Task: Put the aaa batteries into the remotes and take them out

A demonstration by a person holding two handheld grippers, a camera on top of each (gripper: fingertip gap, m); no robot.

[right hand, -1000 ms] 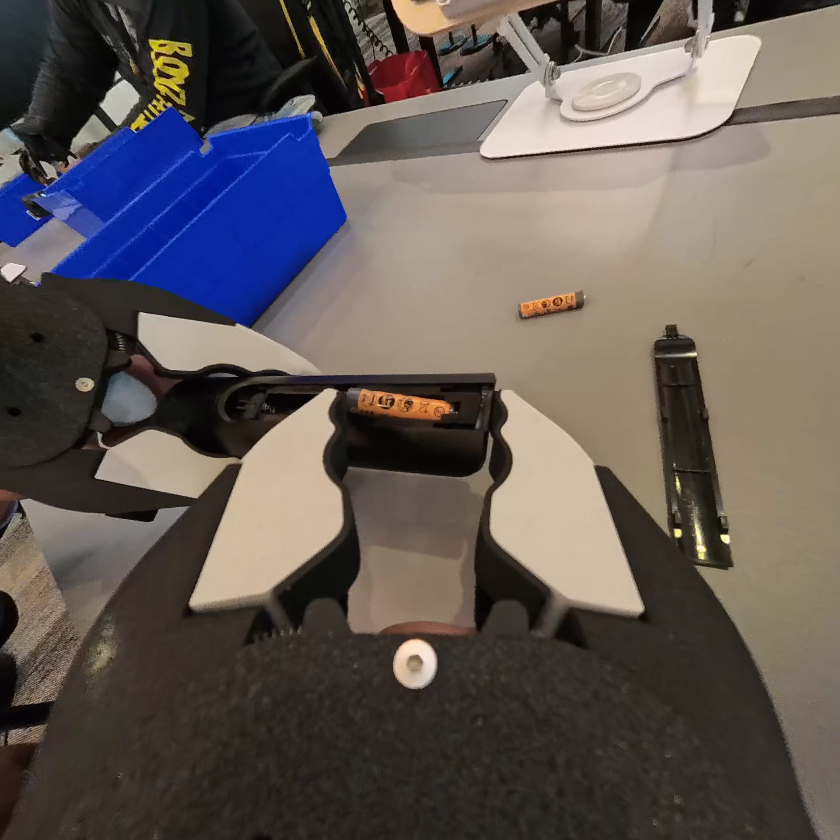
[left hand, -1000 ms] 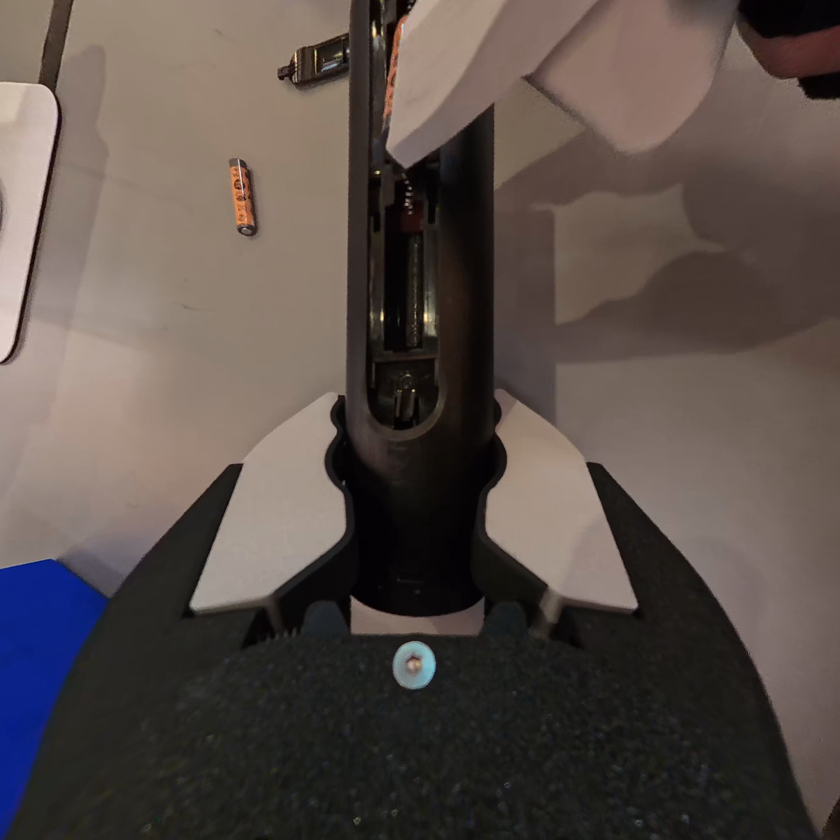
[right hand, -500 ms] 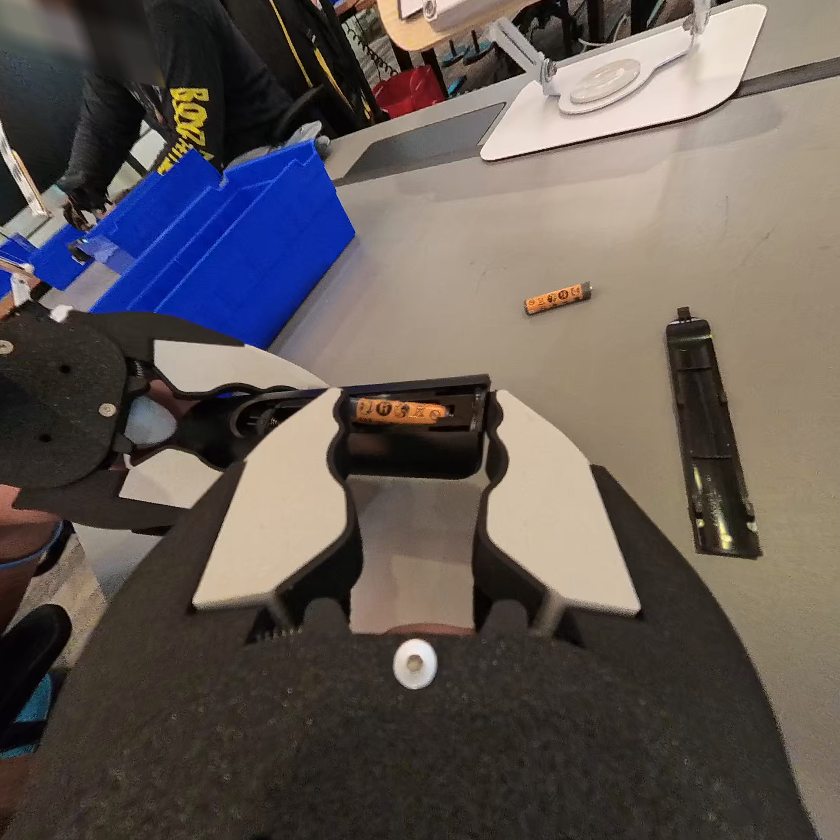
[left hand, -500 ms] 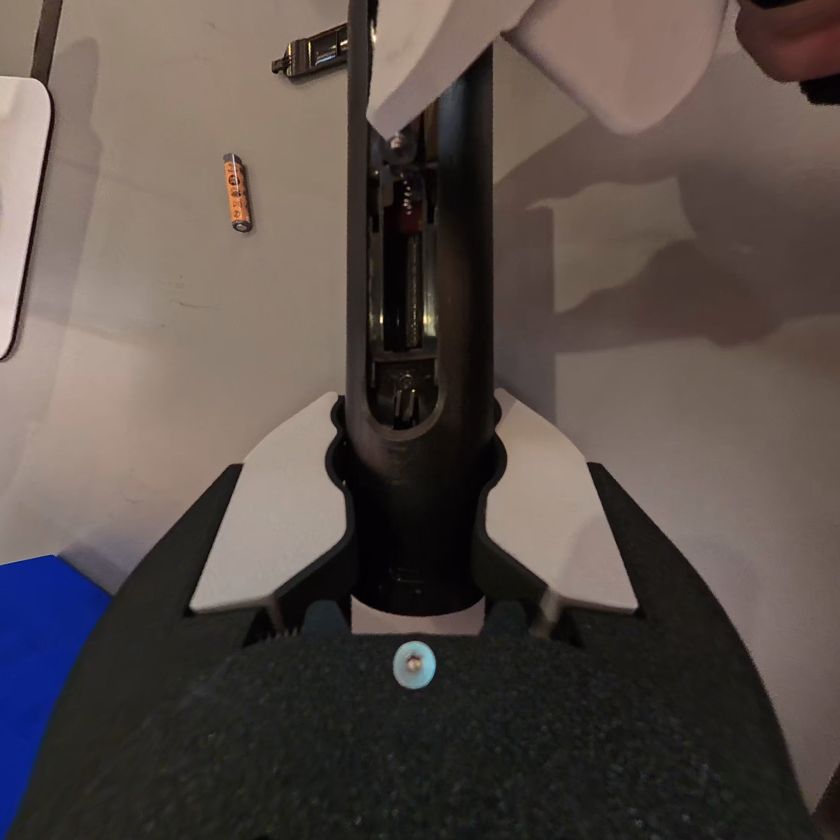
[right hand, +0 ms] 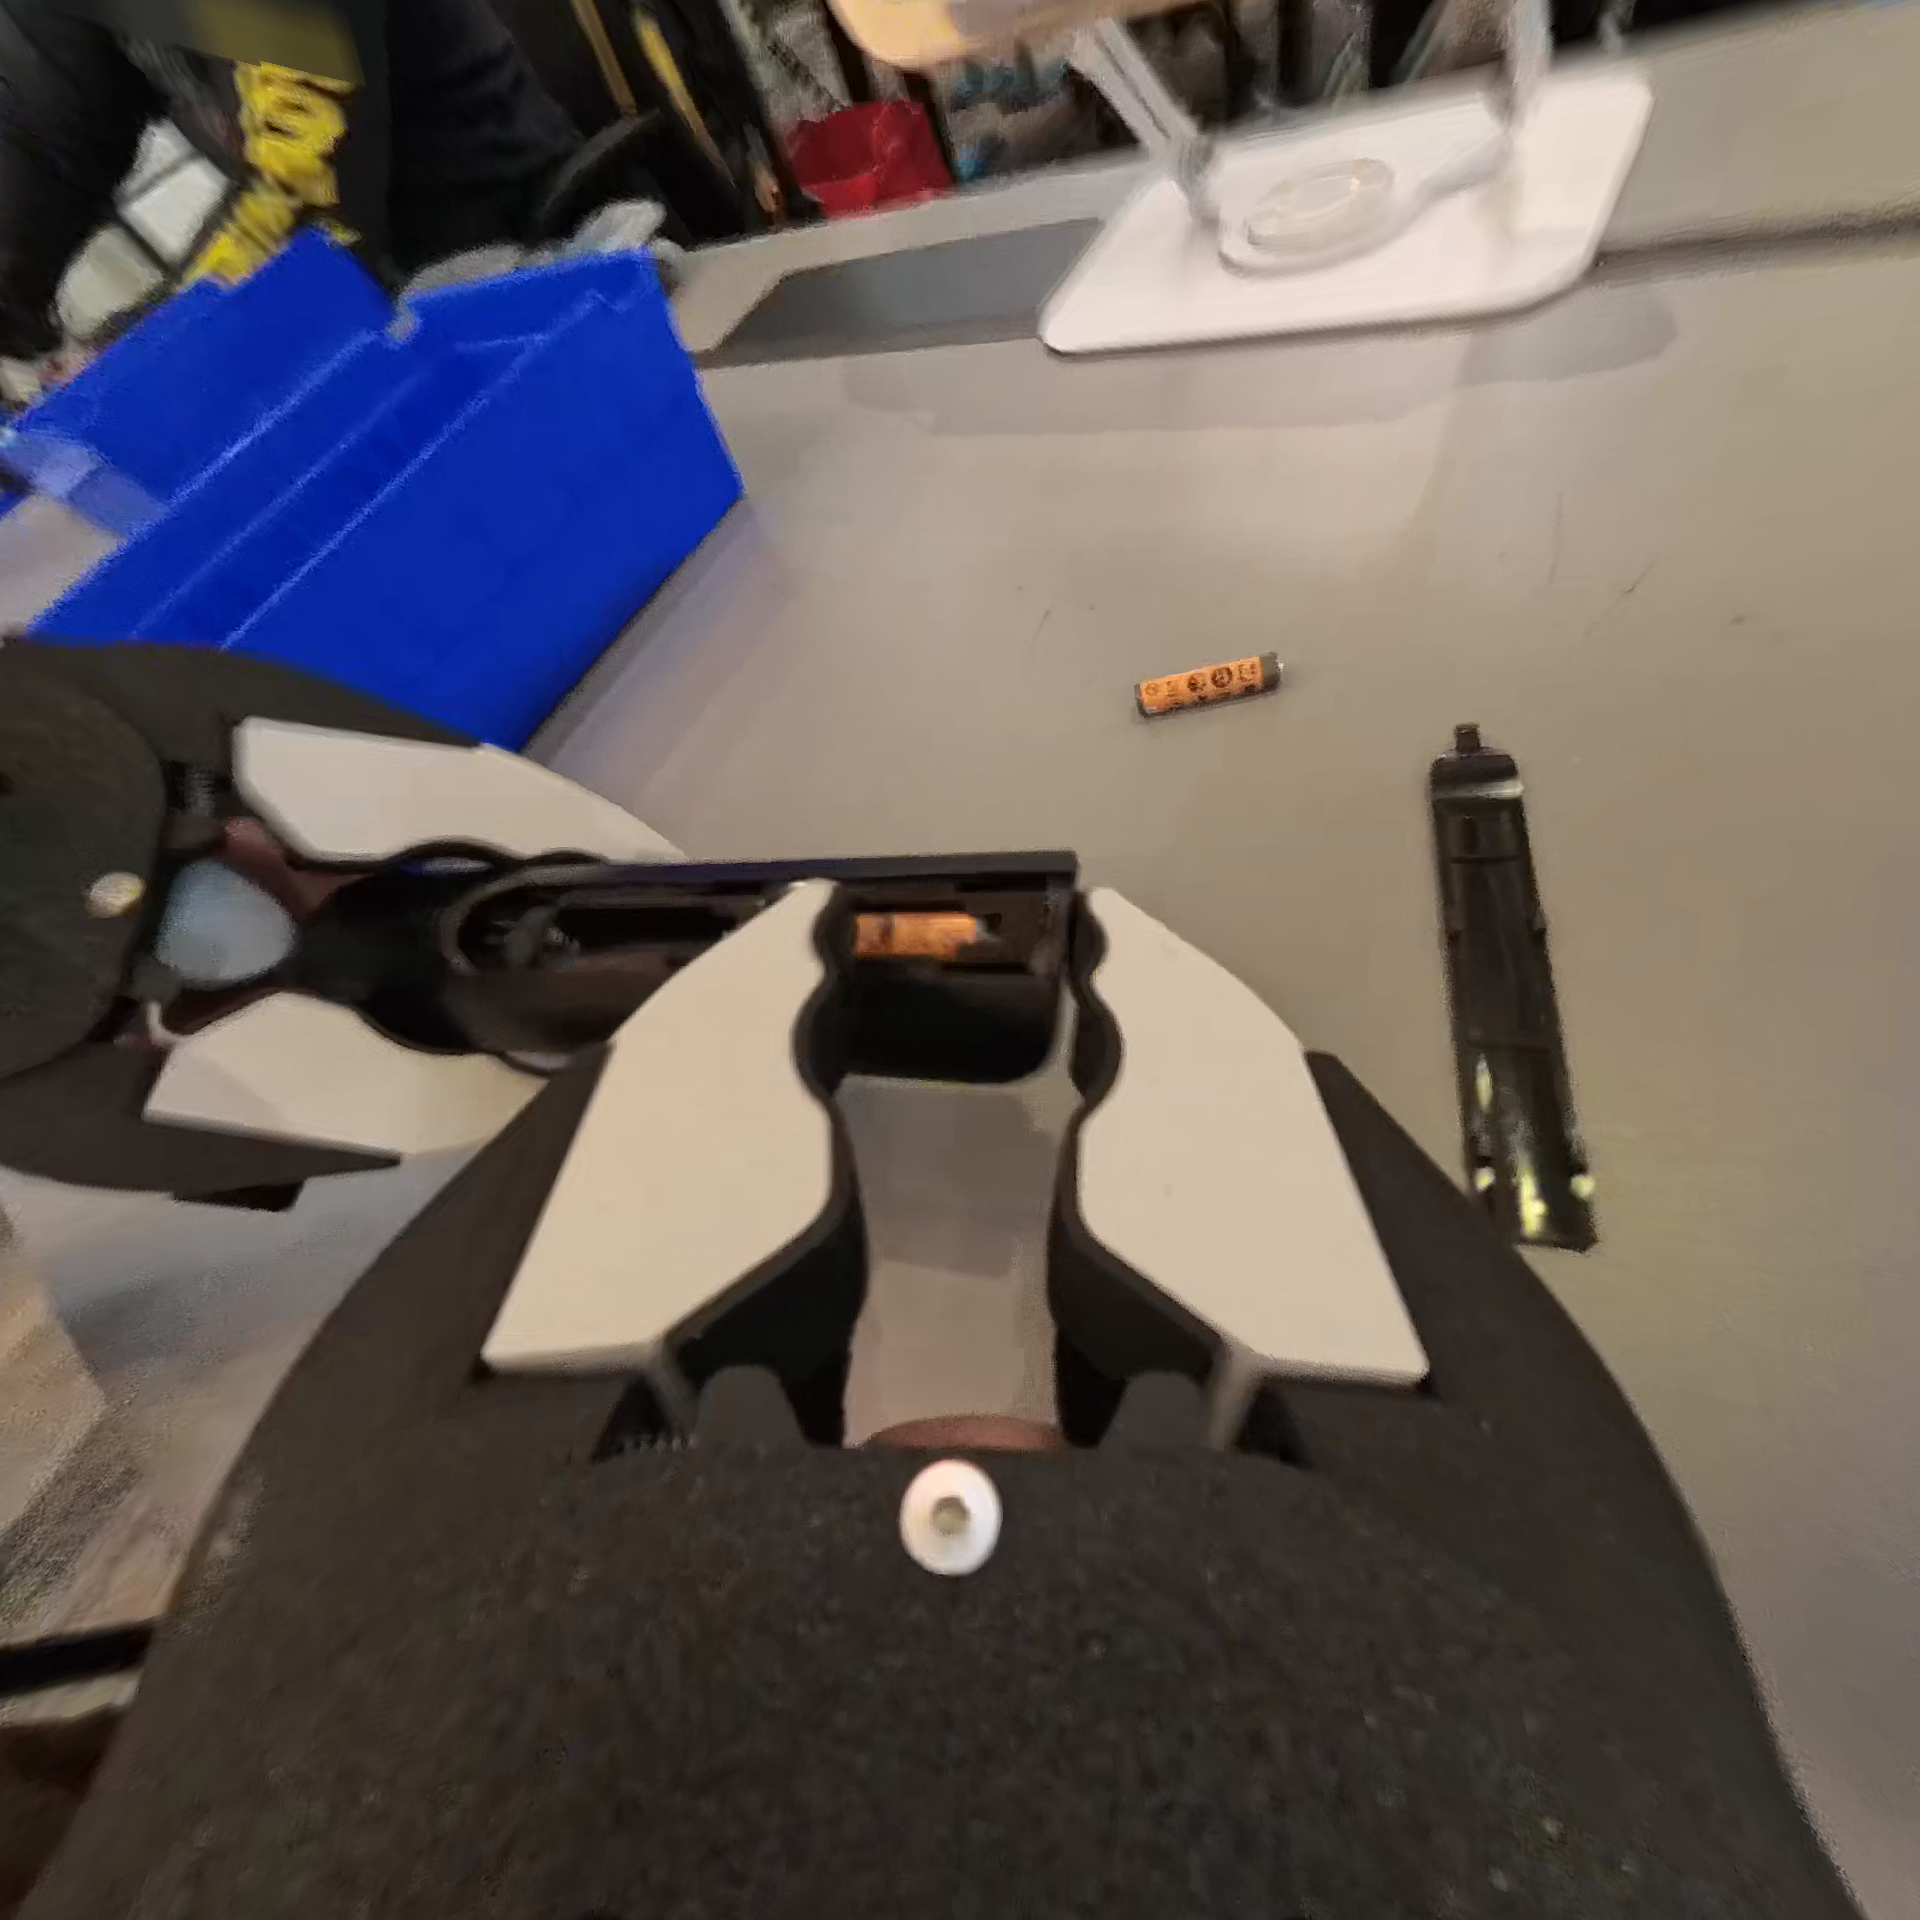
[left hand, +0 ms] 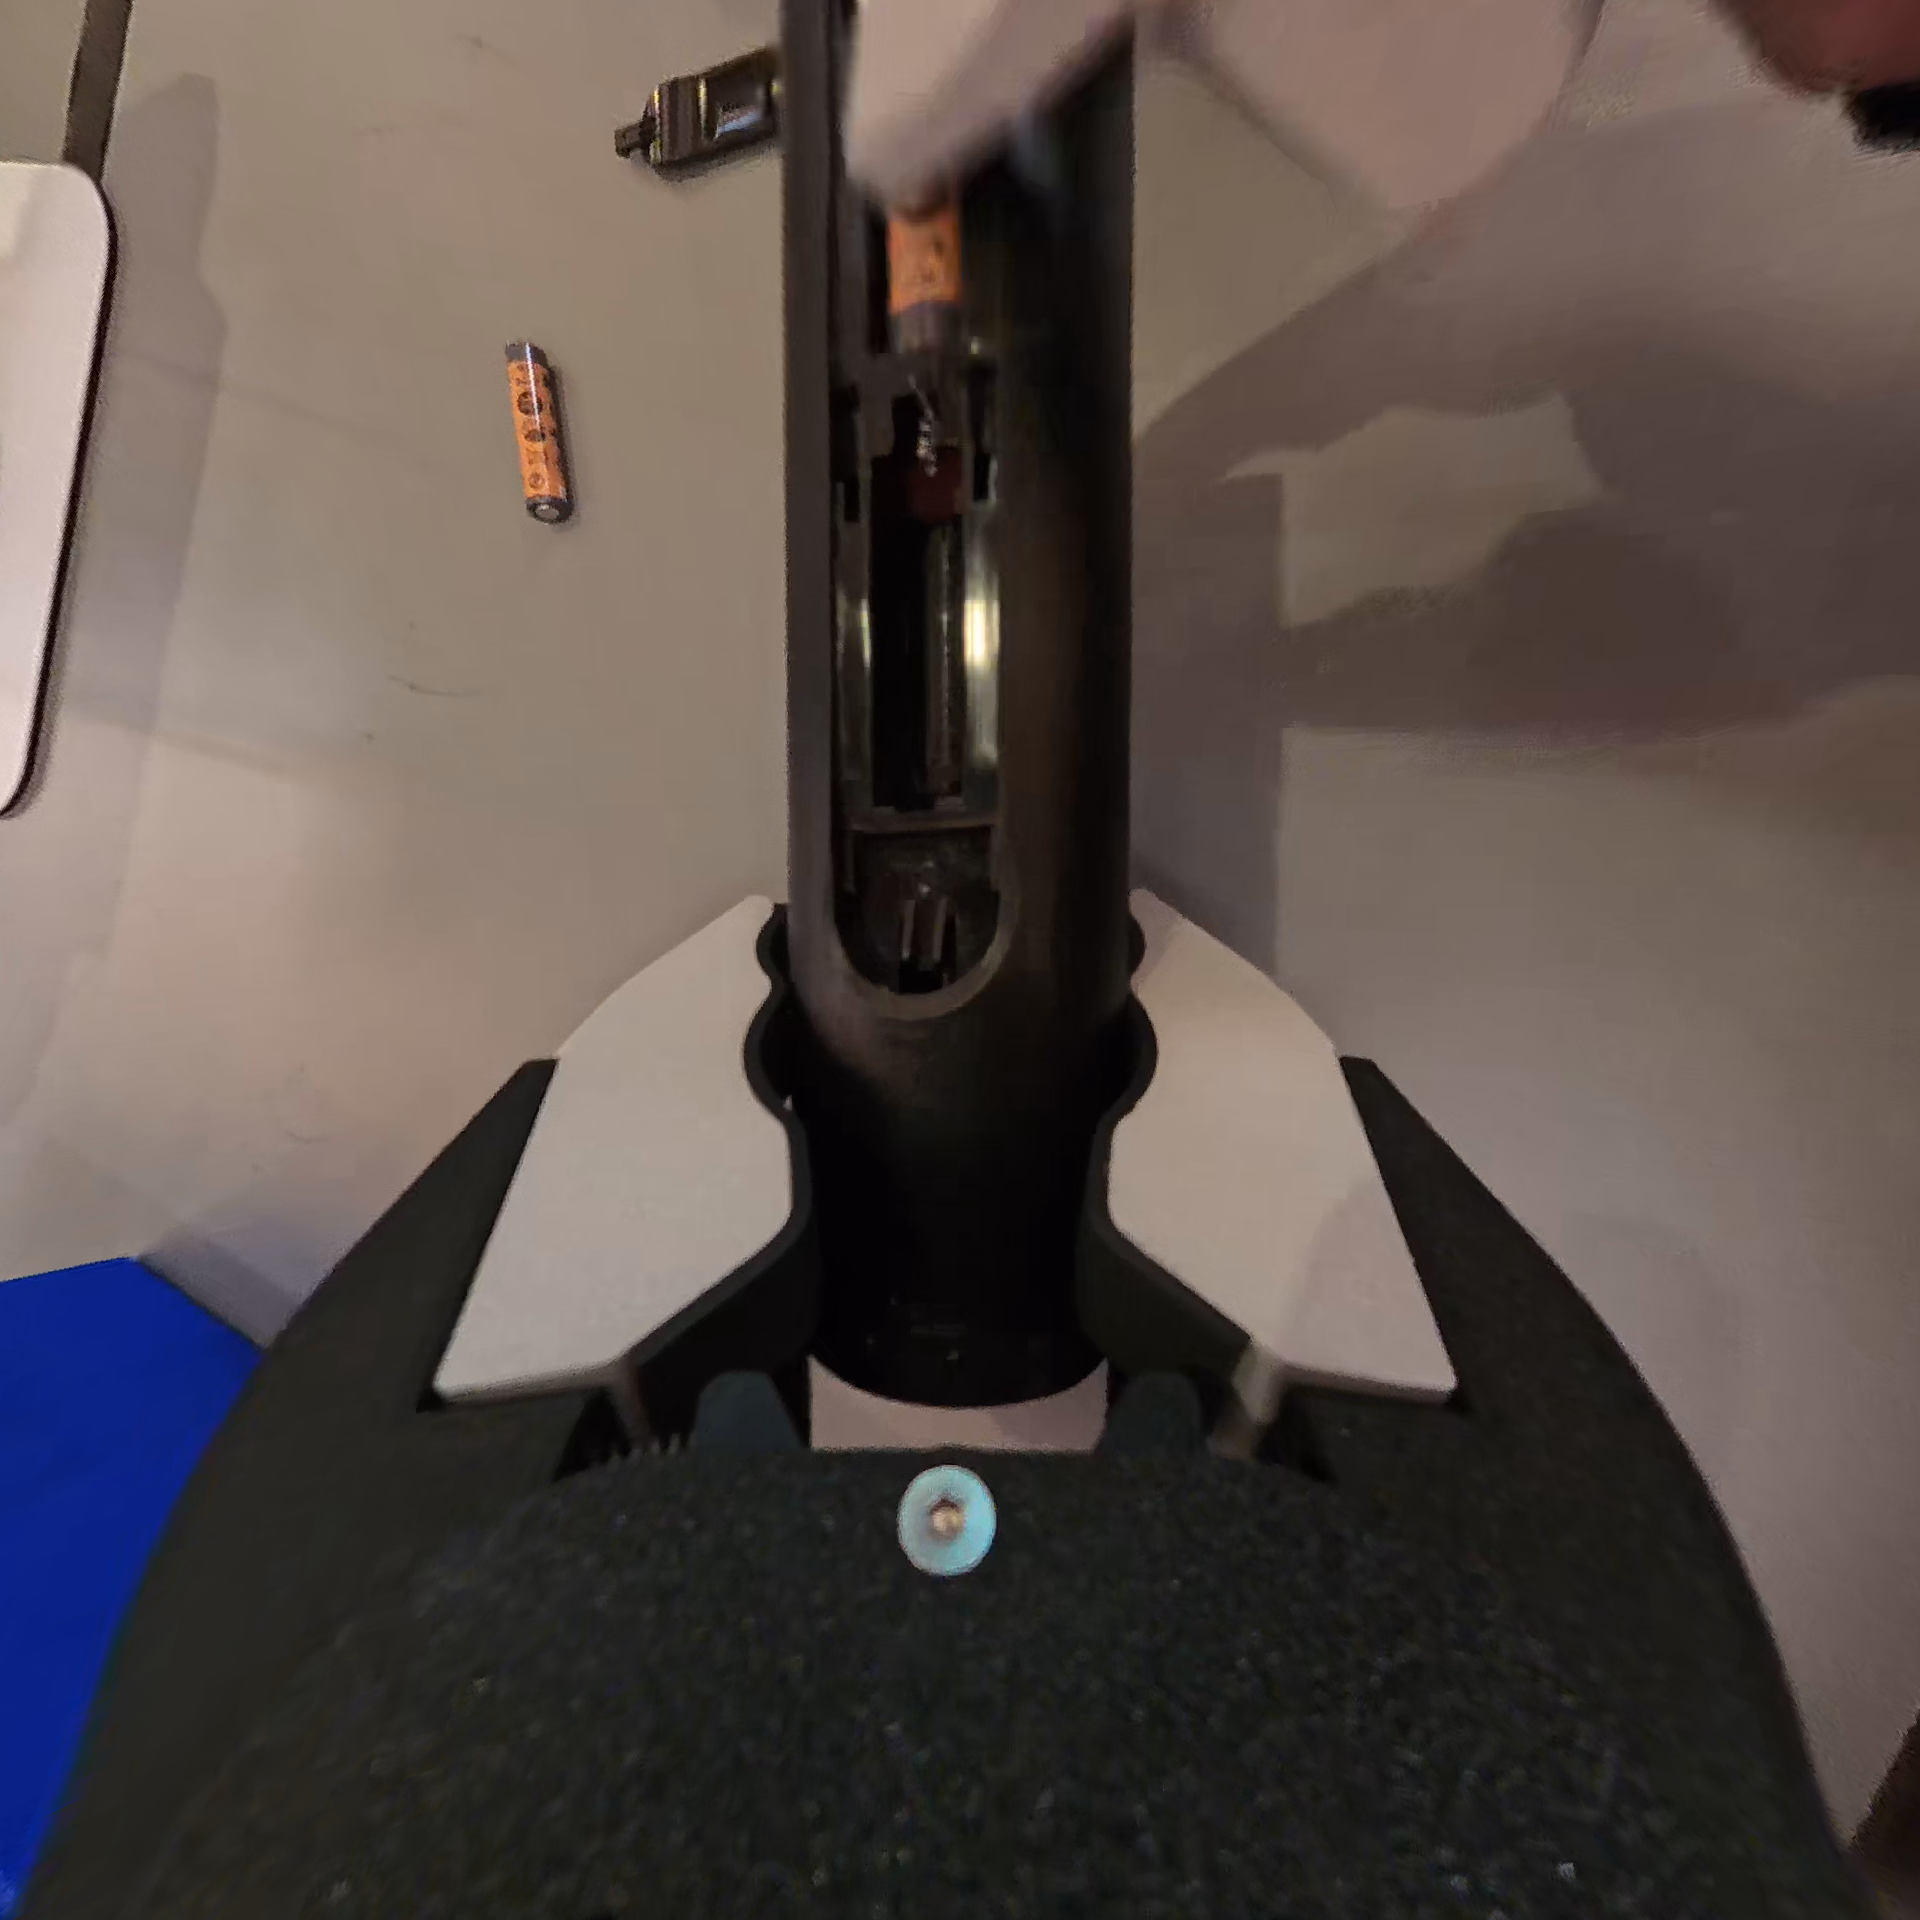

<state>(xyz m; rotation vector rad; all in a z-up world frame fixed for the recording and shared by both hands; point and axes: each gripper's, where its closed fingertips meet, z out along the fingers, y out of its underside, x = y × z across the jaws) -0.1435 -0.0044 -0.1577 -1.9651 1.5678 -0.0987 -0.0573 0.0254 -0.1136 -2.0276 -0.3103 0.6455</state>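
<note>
My left gripper is shut on a black remote, held with its open battery compartment facing up. An orange AAA battery lies in the far end of the compartment, its far part hidden under a blurred white finger of my right gripper. In the right wrist view my right gripper is open, its fingertips straddling the remote's end over that battery. A second orange battery lies loose on the table, also in the left wrist view. The left gripper shows at the left.
The remote's black battery cover lies on the grey table to the right, also in the left wrist view. A blue bin stands at the left. A white stand base sits at the back. A person is behind the bin. There is about 10 cm between the tips of the two grippers. From the right gripper's tips to the remote's black battery cover is close to 10 cm.
My right gripper's fingertip has drawn back toward the remote's far end, uncovering the orange battery's near end in the compartment. The left gripper and the remote have held still.
</note>
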